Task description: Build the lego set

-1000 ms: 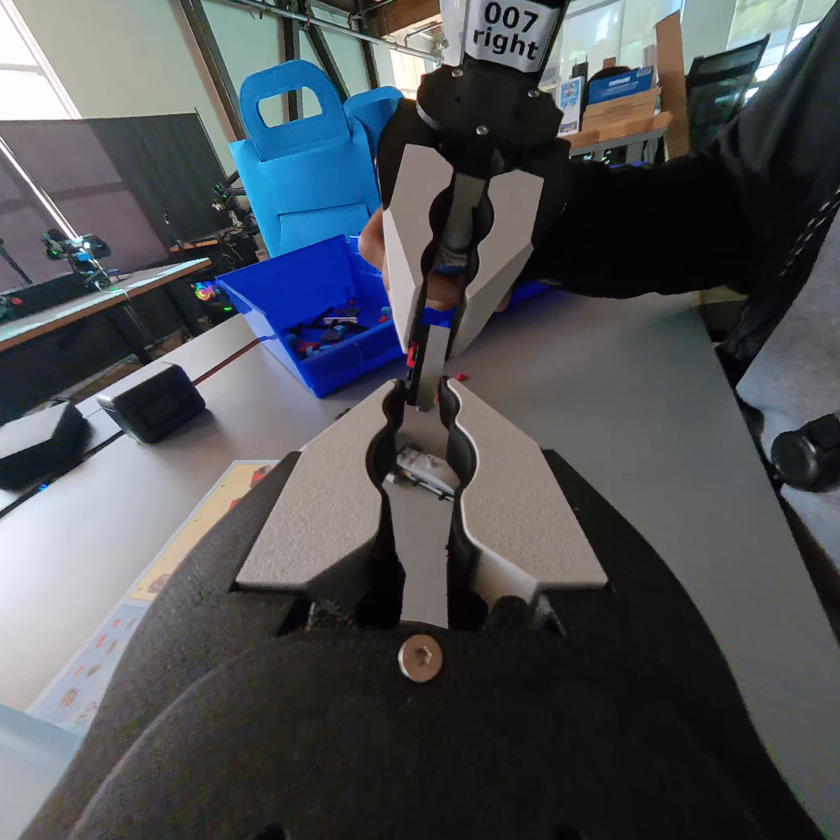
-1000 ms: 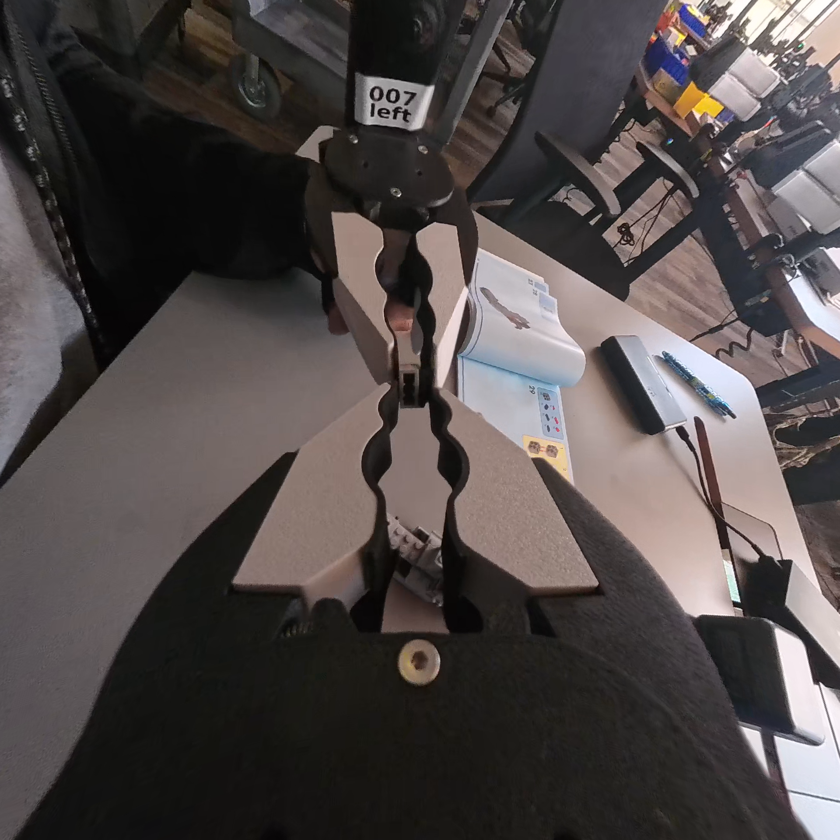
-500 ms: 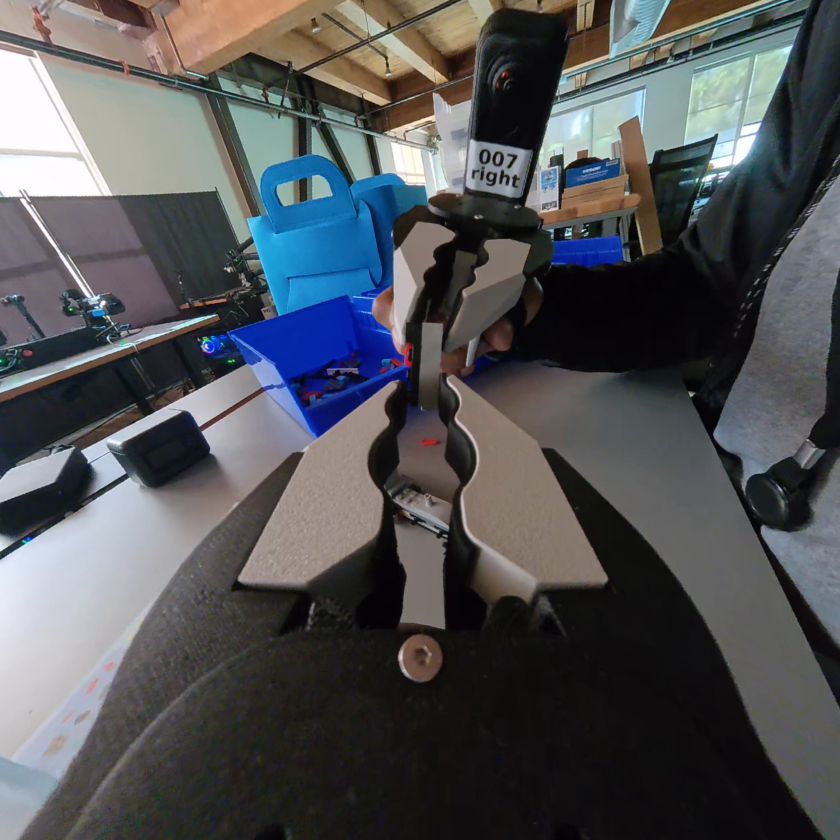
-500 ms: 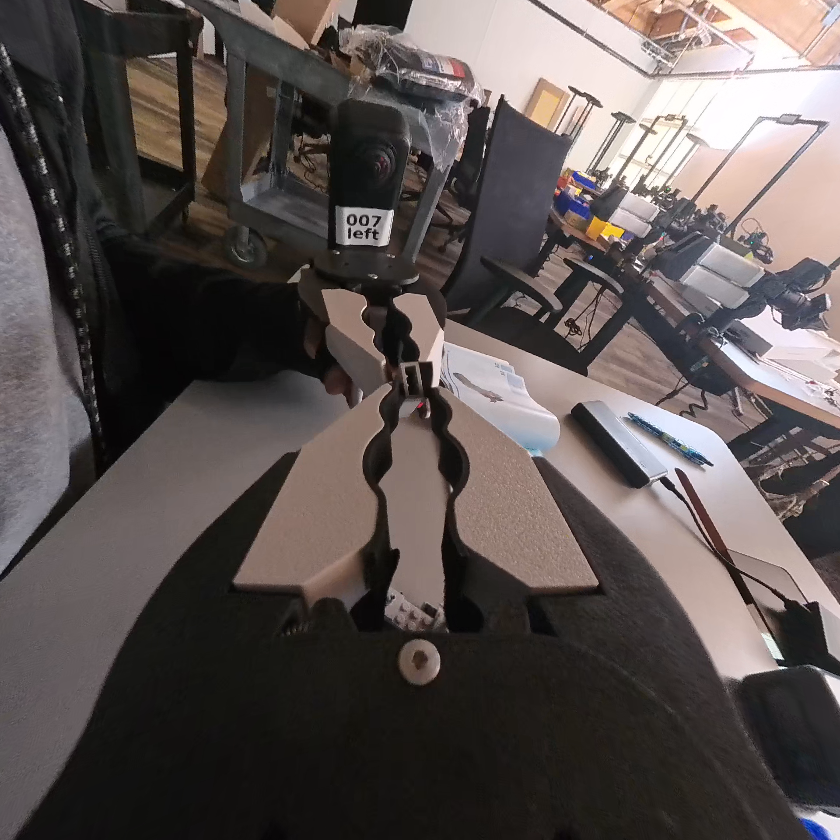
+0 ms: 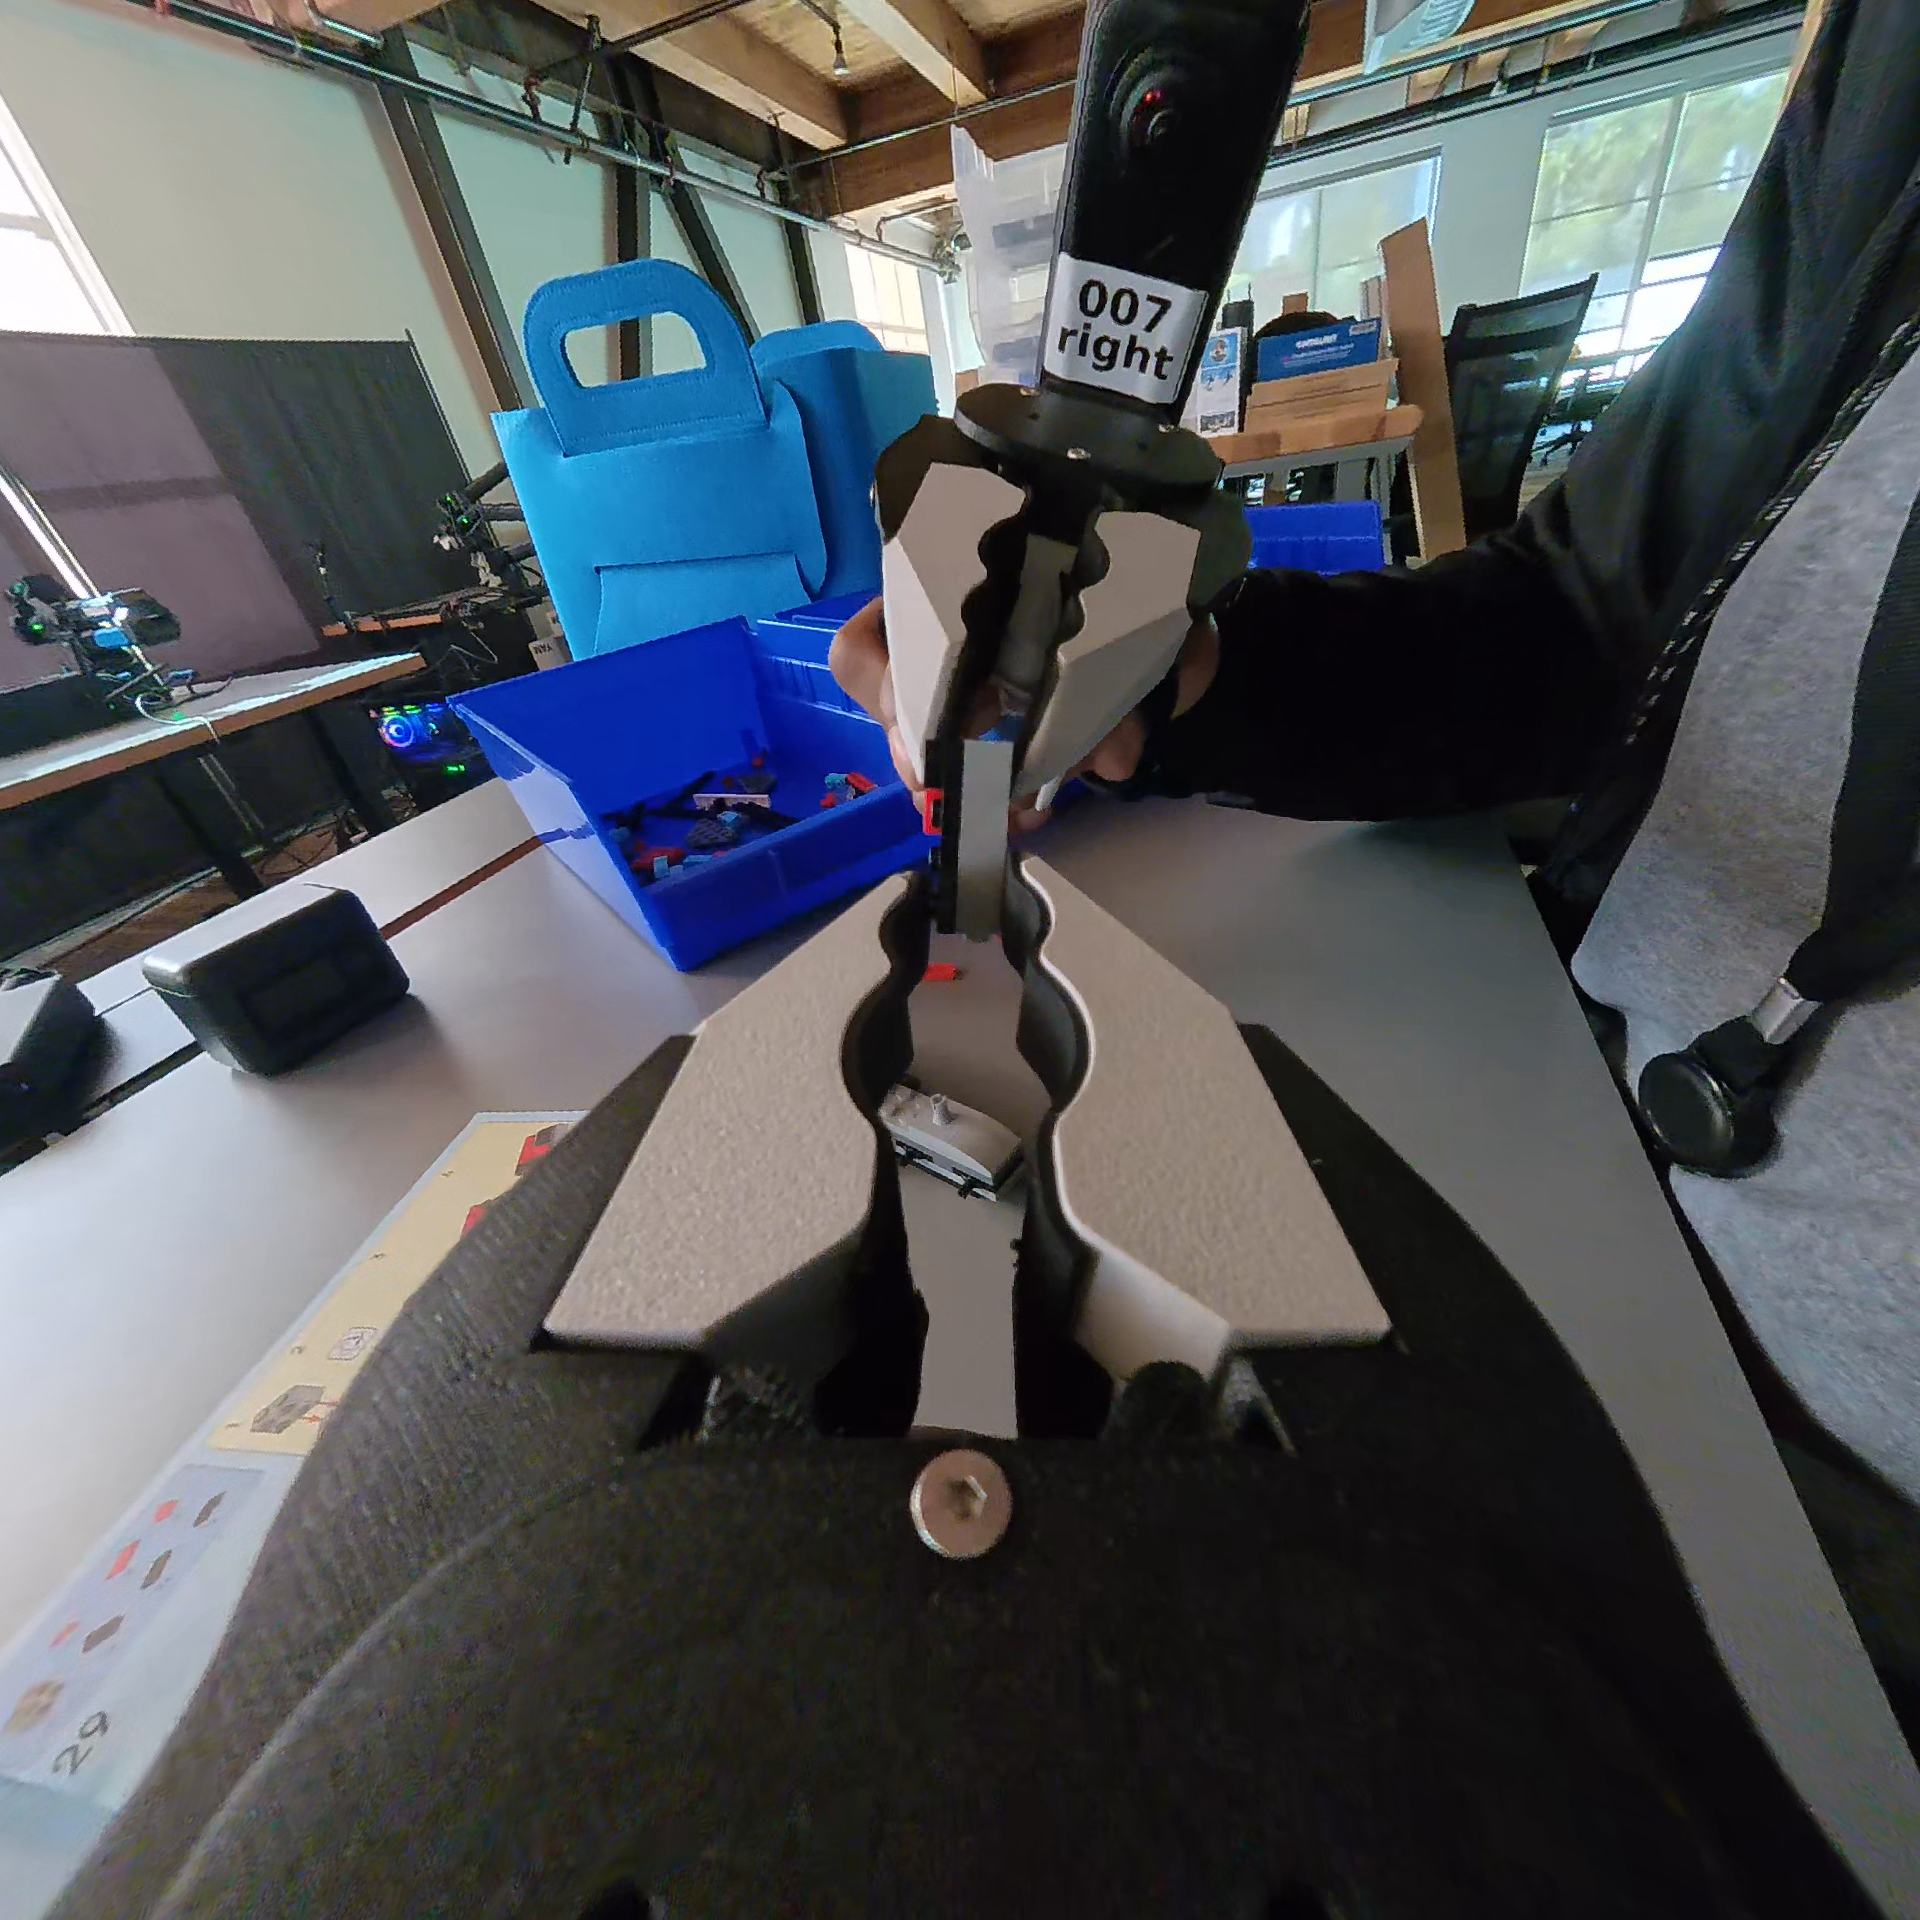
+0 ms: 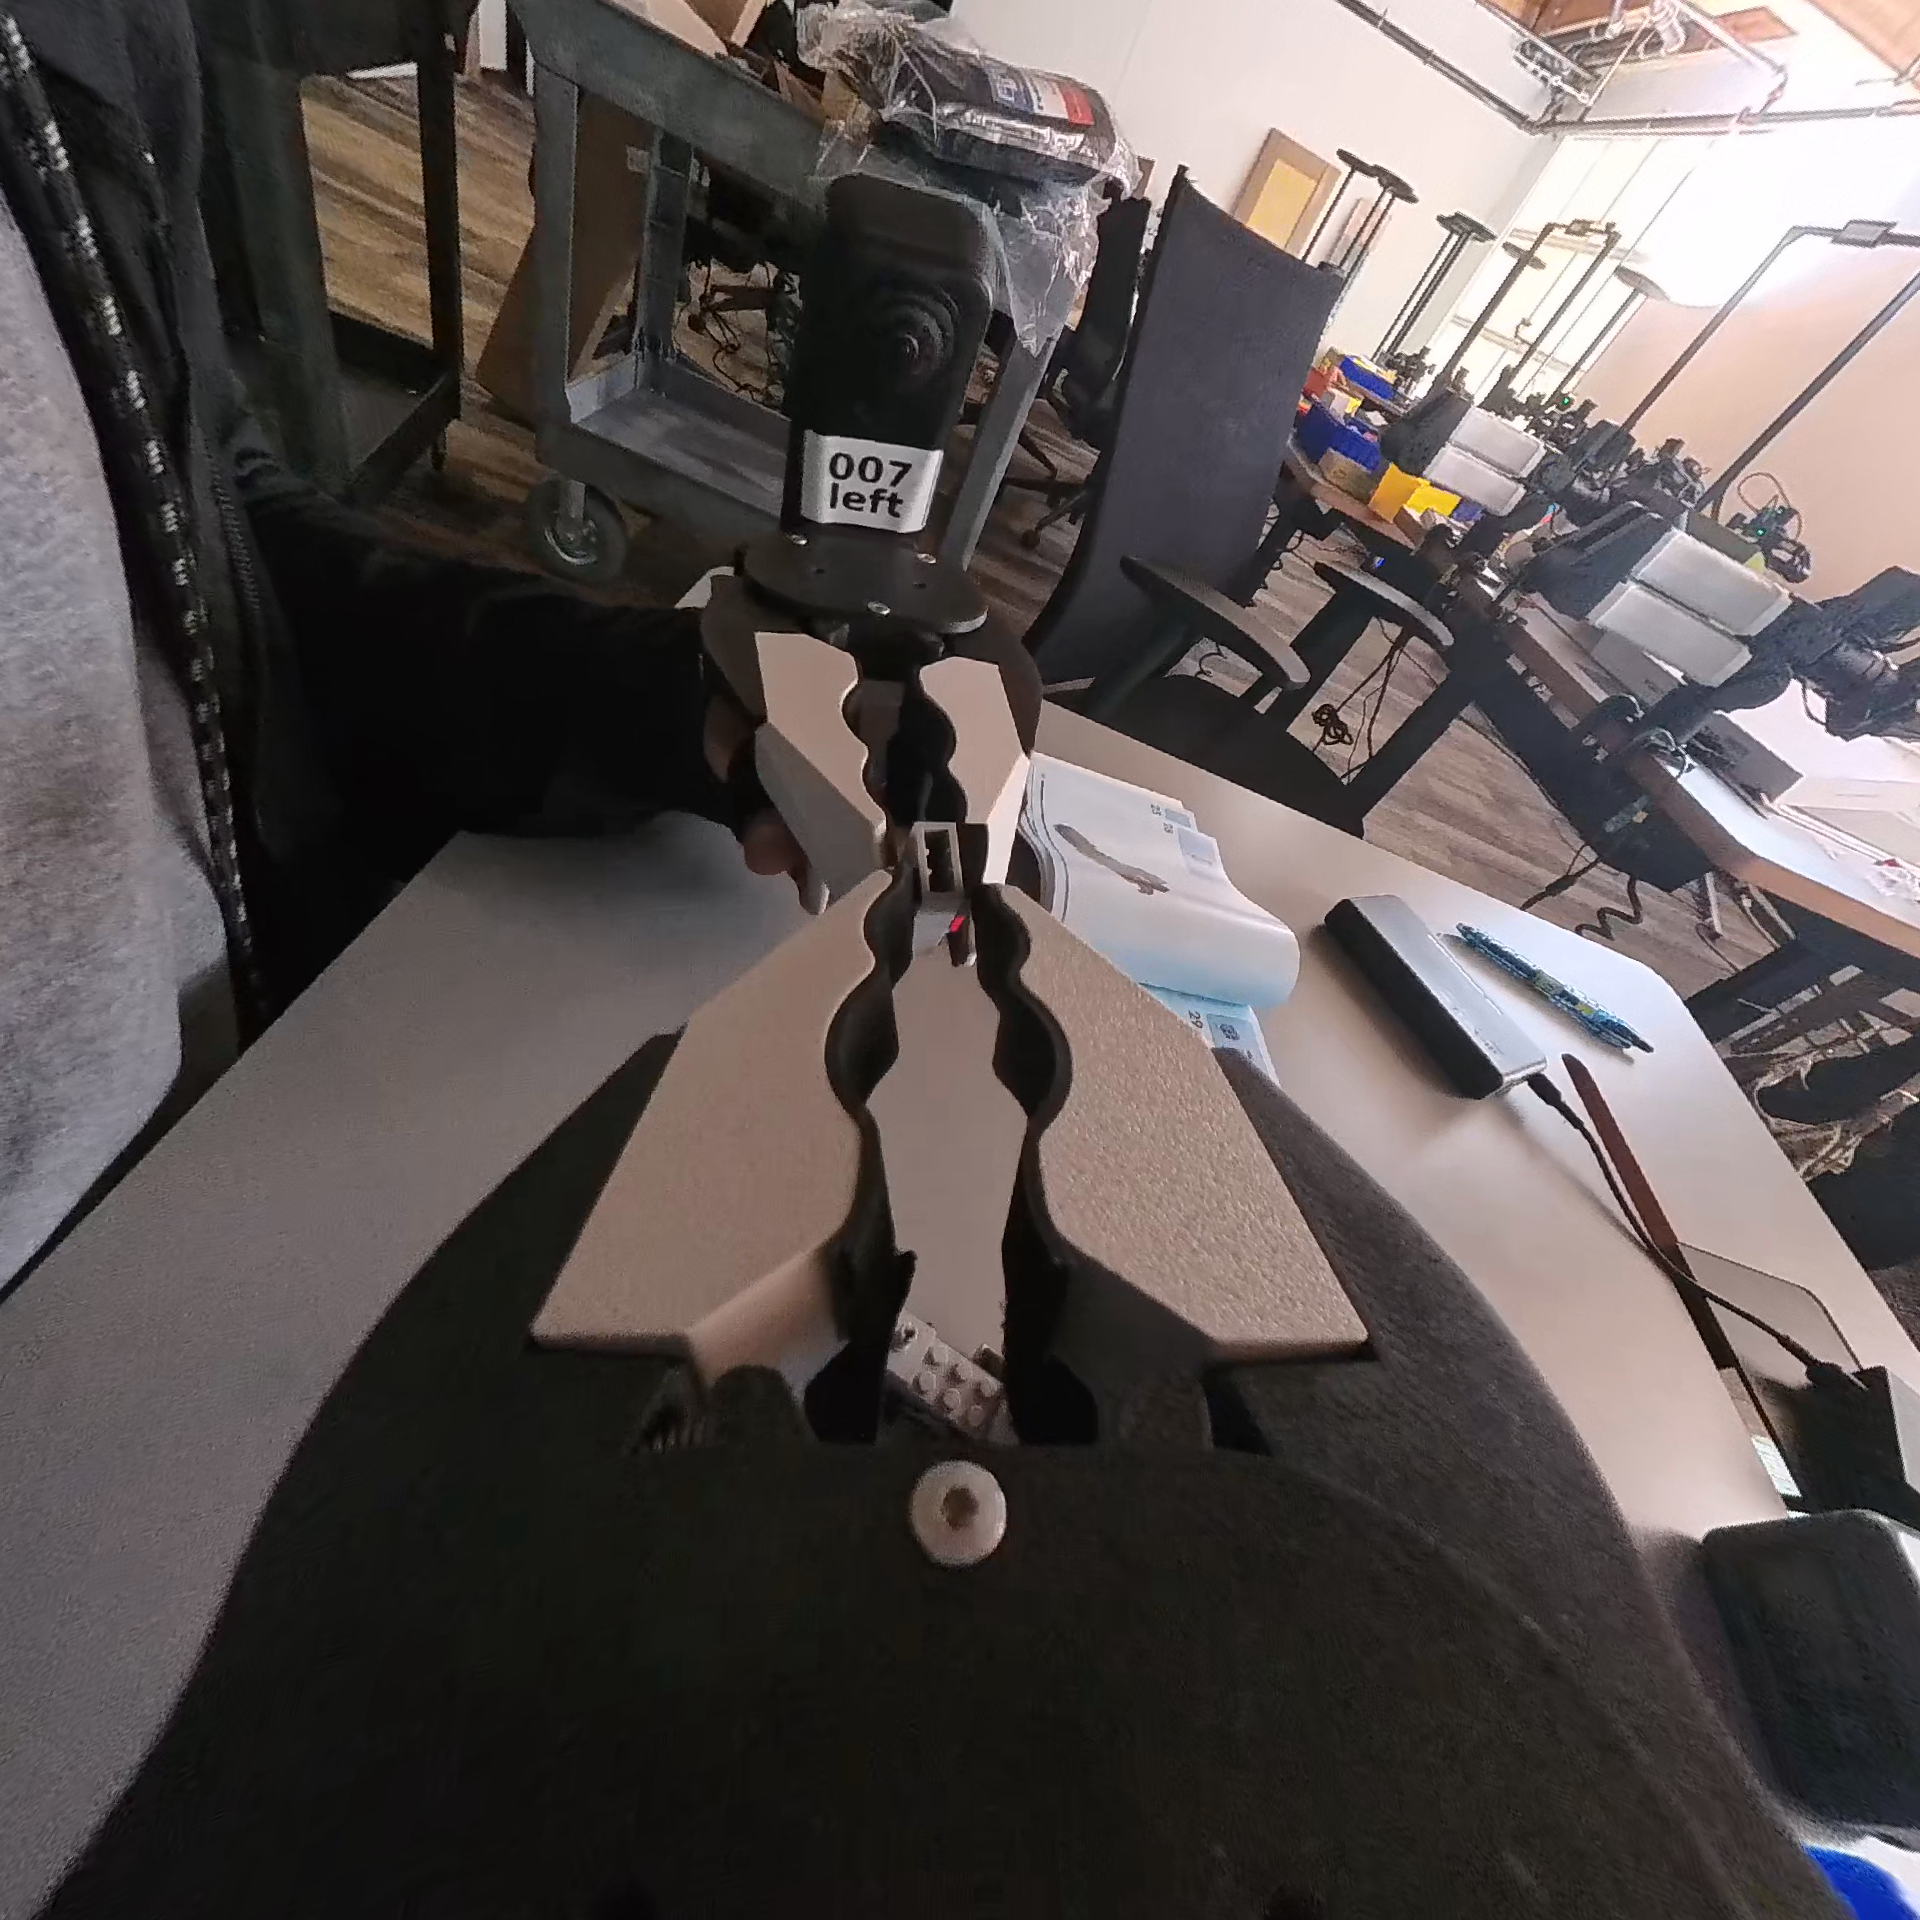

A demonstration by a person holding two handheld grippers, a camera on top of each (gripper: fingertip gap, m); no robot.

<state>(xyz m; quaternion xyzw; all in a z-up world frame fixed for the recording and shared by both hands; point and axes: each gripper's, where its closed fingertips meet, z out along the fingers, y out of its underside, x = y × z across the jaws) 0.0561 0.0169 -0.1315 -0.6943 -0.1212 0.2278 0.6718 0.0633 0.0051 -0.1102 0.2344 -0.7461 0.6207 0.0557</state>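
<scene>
Lego assembly (image 5: 975,852), a slim grey slab with a black layer and a red stud on one side, hangs in mid-air above the grey table (image 5: 1299,966), pinched at both ends. In the left wrist view, the left gripper (image 5: 961,914) is closed on its lower end while the right gripper (image 5: 971,743) clamps the upper end. A second grey studded sub-build (image 5: 951,1143) lies on the table below, and a loose red piece (image 5: 940,974) sits near it. Many parts wait in the glossy blue bin (image 5: 707,800), and the printed instruction sheet (image 5: 312,1382) lies alongside, so I judge the build only partly done.

From the right wrist view, the right gripper (image 6: 940,914) grips the same slab (image 6: 935,883), whose hollow rectangular end faces the camera; the left gripper (image 6: 935,831) holds its far end. The matte, grainy fingers (image 6: 727,1143) have wavy black inner edges. The open booklet (image 6: 1143,914) curls on the table beyond.
</scene>
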